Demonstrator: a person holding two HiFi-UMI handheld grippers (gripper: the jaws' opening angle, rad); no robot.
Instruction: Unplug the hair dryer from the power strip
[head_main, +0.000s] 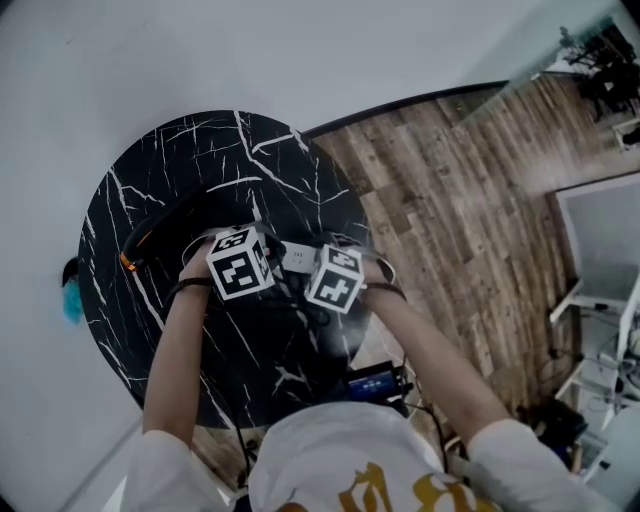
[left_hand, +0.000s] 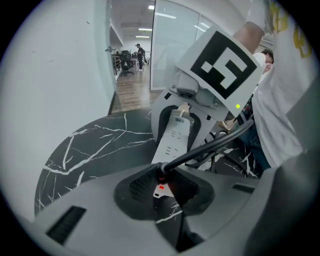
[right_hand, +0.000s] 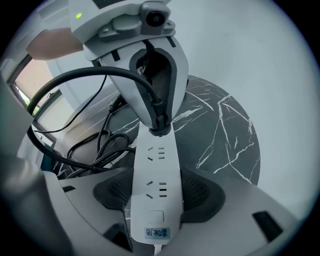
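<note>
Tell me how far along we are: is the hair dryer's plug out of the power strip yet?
Not yet. Done: the right claw clamps the white plastic power strip on the black marble table. In hand: the left claw is closed on the black plug at the strip's far end. Left: the plug is seated in its socket; pulling it out remains.

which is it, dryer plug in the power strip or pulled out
In. In the right gripper view the black plug sits down on the far end of the white power strip, no prongs showing.
</note>
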